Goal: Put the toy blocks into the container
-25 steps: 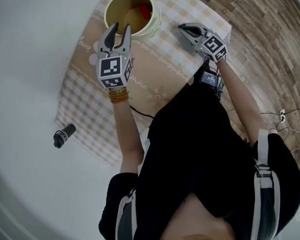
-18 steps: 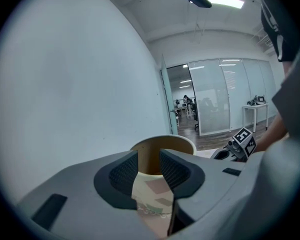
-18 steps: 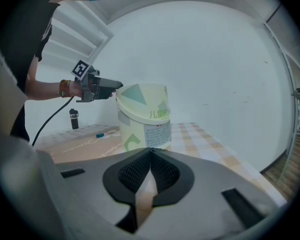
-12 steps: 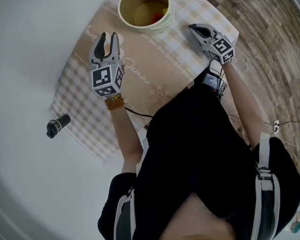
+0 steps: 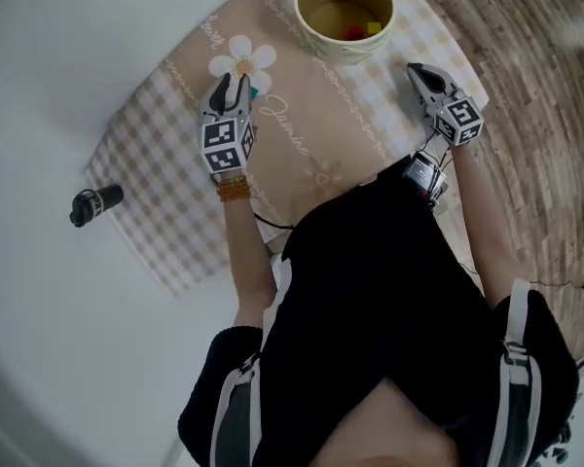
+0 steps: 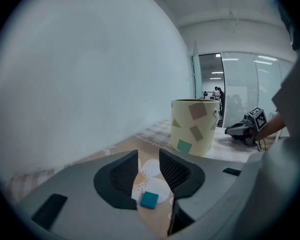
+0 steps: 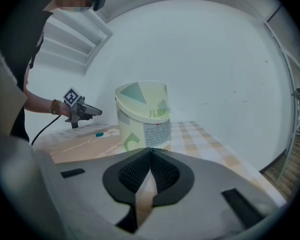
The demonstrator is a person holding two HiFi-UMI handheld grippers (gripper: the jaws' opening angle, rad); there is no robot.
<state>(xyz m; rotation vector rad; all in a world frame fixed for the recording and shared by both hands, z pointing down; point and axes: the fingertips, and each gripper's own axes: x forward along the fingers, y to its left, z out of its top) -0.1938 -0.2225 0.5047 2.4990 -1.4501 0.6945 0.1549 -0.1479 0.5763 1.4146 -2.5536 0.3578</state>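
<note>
Head view: a checked tablecloth point(image 5: 156, 154) carries a cream container point(image 5: 311, 27) at its far end, with 1 red block point(image 5: 353, 34) and 1 yellow block point(image 5: 374, 28) inside. The left gripper point(image 5: 230, 88) hangs over the daisy print point(image 5: 245, 54), and a teal block point(image 5: 254, 91) shows just beside its tips. The right gripper point(image 5: 415, 70) sits near the container's right side. A black cylinder point(image 5: 95, 203) lies off the cloth, on the white surface at left.

Left gripper view: the 2 jaws stand moderately apart and grip nothing. The teal block lies flat on the cloth, low in the gap between them, touching neither pad. The container stands beyond, to the right.

Right gripper view: the jaws meet at their tips with nothing between them. The container stands upright straight ahead, and the teal block lies on the cloth to its left.
</note>
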